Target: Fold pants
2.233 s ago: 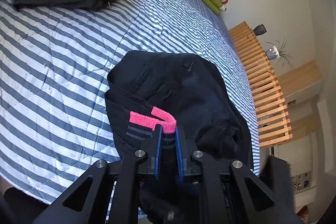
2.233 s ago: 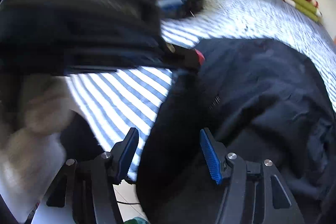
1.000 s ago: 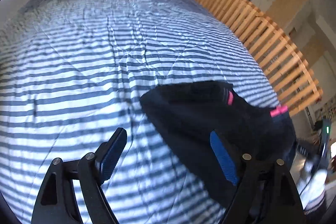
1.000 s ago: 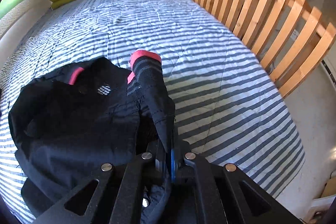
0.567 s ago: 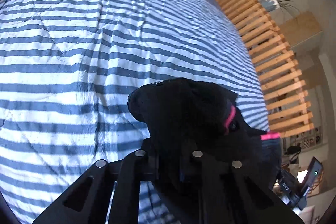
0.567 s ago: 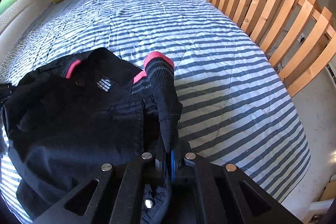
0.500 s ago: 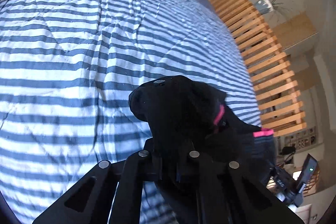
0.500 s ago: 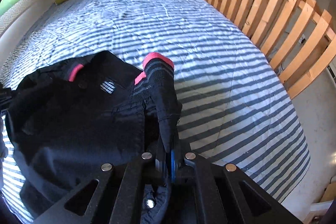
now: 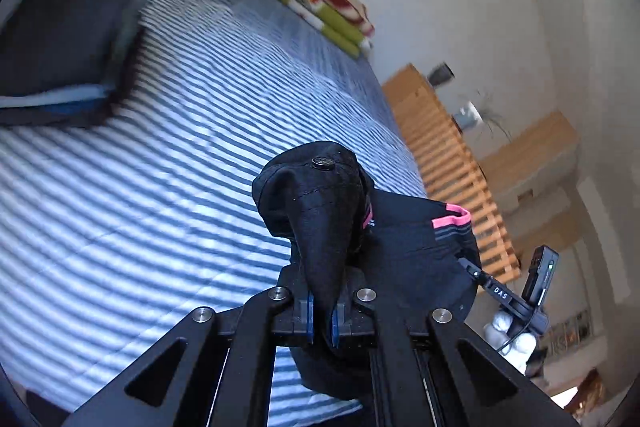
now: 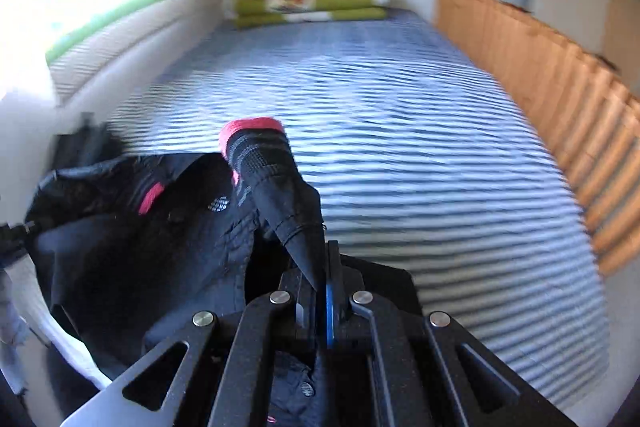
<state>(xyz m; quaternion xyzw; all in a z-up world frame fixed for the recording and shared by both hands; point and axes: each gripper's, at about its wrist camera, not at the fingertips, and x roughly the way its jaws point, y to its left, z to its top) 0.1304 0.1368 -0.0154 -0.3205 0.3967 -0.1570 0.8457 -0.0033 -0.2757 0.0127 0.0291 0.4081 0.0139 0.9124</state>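
Note:
The black pants (image 9: 320, 211) with pink trim hang lifted above the striped bed (image 9: 160, 147). My left gripper (image 9: 322, 323) is shut on the waistband end with the metal button (image 9: 323, 161), blue pads pressing the cloth. In the right wrist view my right gripper (image 10: 320, 311) is shut on the other waistband end of the black pants (image 10: 160, 227), whose pink-edged elastic (image 10: 250, 126) sticks up past the fingers. The cloth stretches between both grippers. The right gripper and the hand holding it show at the lower right of the left wrist view.
A stack of folded dark clothes (image 9: 68, 43) lies at the bed's far left. Folded green and red blankets (image 10: 312, 1) sit at the head of the bed. A slatted wooden rail (image 10: 560, 83) runs along the right side, with pots on it.
My left gripper went from open beside the pants to shut on the button end of the waistband. Both grippers then rose and swung, lifting the pants off the bed.

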